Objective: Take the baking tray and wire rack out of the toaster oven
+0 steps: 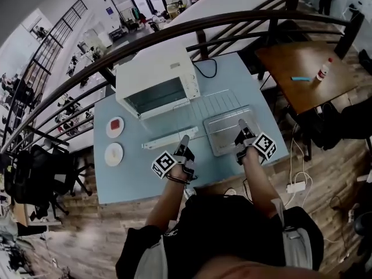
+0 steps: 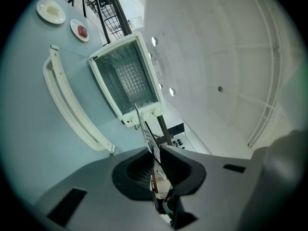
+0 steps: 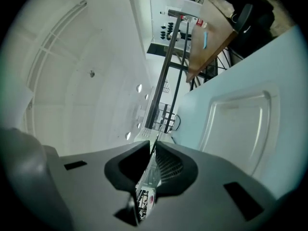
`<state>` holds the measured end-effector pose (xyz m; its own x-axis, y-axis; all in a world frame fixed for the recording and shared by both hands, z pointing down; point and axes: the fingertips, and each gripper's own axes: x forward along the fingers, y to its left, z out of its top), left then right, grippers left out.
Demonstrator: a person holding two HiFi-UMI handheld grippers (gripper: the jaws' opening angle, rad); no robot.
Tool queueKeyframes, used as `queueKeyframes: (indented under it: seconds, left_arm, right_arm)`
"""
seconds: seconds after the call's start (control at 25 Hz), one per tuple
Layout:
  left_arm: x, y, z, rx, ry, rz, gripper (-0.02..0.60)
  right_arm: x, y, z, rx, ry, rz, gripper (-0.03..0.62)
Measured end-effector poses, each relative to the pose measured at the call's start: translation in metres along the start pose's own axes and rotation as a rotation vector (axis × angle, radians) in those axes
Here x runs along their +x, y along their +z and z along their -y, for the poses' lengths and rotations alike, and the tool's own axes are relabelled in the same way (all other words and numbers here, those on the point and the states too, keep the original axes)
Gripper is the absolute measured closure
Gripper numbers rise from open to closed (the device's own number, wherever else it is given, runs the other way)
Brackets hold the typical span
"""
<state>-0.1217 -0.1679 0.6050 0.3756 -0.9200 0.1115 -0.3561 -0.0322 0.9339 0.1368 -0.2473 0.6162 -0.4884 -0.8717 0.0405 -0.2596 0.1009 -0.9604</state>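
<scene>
The shallow silver metal baking tray (image 1: 218, 133) is out of the oven, lying flat on the pale blue table (image 1: 139, 176) near its front right corner. Just beyond it lies the thin silver wire rack (image 1: 218, 102), also flat on the table, so close to the tray's far edge that I cannot tell whether they touch. To the left of the rack stands the boxy white toaster oven (image 1: 154, 74), its cavity open and its glass door folded down, with the long white door handle (image 1: 170, 138) nearest the person.

The right gripper (image 1: 242, 124) hangs over the tray's near half, rolled on its side. Its jaws leave only a narrow slit, and the tray shows beside them, not between them. The left gripper (image 1: 185, 138) sits by the door handle, its jaws likewise barely apart. A thin pale strip shows edge-on in the gap, and I cannot make out what it is.

Well to the left are a small white plate with a red piece (image 1: 115, 127) and a second small white plate (image 1: 114, 154). Beyond the table curves a dark metal railing (image 1: 232, 25).
</scene>
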Motion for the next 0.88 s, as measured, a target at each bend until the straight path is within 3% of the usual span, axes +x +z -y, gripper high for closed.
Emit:
queueKeyframes:
  seconds: [0.44, 0.88]
  left_arm:
    - [0.045, -0.089, -0.003, 0.031, 0.025, -0.147, 0.525]
    - [0.055, -0.132, -0.036, 0.029, 0.1, -0.204, 0.518]
  right_arm:
    - [-0.055, 0.063, 0.064, -0.007, -0.121, 0.067, 0.546]
    - [-0.071, 0.07, 0.118, -0.012, -0.22, 0.031, 0.542]
